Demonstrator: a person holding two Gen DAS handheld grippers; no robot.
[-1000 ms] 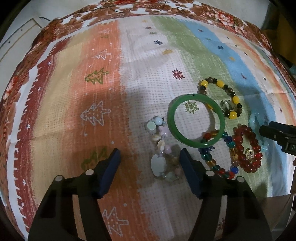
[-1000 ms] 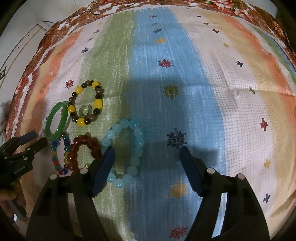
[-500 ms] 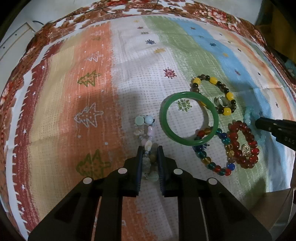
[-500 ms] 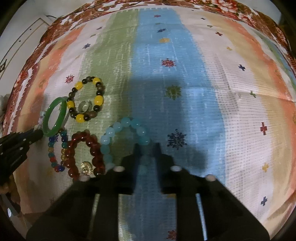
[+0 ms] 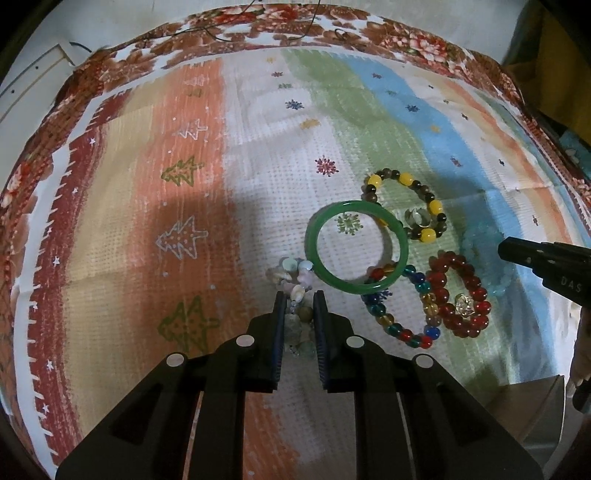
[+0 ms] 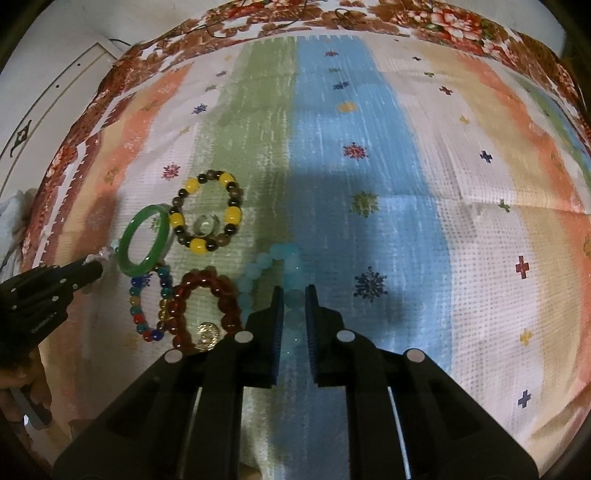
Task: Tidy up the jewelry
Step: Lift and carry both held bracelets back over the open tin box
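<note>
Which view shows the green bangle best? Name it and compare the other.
Left wrist view: the green bangle shows as a full open ring near centre, overlapping two beaded bracelets. The right wrist view shows it far left, squeezed into a narrow oval.

A striped cloth [image 5: 258, 184] with small tree and snowflake motifs fills most of both views; its brown floral border [image 6: 443, 18] curves along the top edge; pale floor [image 6: 44, 92] shows at upper left.
</note>
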